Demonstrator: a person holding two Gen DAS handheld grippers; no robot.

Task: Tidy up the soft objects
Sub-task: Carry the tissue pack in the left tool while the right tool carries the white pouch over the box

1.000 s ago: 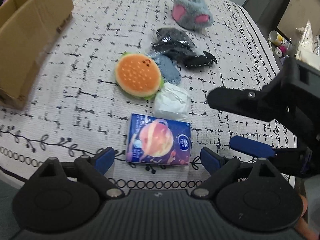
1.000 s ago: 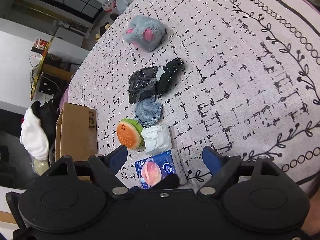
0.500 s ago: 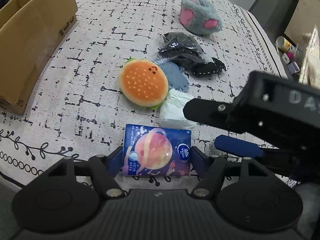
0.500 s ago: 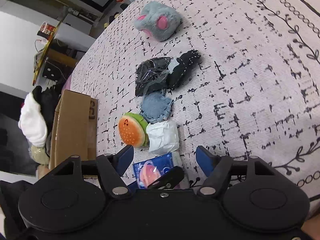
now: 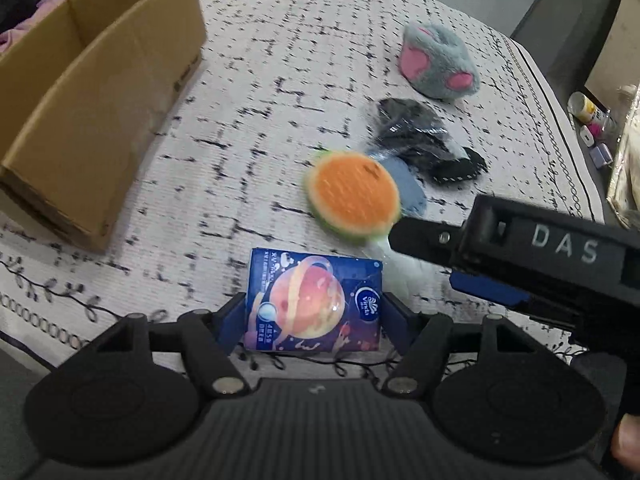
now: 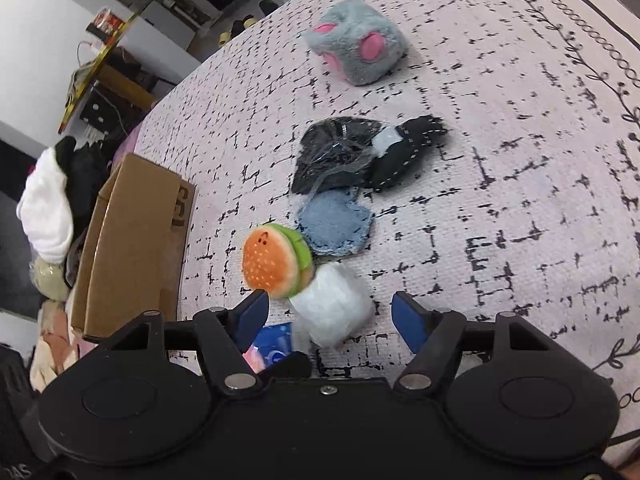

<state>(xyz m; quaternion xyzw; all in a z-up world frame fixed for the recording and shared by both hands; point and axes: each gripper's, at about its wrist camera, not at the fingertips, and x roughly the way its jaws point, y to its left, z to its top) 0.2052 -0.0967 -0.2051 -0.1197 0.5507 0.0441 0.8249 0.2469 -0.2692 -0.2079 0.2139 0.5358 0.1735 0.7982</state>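
Note:
My left gripper (image 5: 314, 314) is shut on a blue tissue pack with a planet print (image 5: 314, 304), a blue finger pressed against each side. My right gripper (image 6: 332, 316) is open with a white soft bundle (image 6: 334, 308) between its fingers; it also shows in the left wrist view (image 5: 404, 276). A plush burger (image 5: 354, 194) lies just beyond, touching the bundle. Further back lie a denim patch (image 6: 336, 222), a black bagged item (image 6: 336, 156), a black stitched piece (image 6: 404, 152) and a grey plush with pink pads (image 6: 358, 46).
An open cardboard box (image 5: 92, 92) stands at the left on the patterned cloth (image 5: 260, 60). The right gripper's body (image 5: 560, 252) crosses the right side of the left wrist view. Clutter lies off the far edges.
My left gripper moved forward and closed on the tissue pack. My right gripper advanced so that its open fingers straddle the white bundle.

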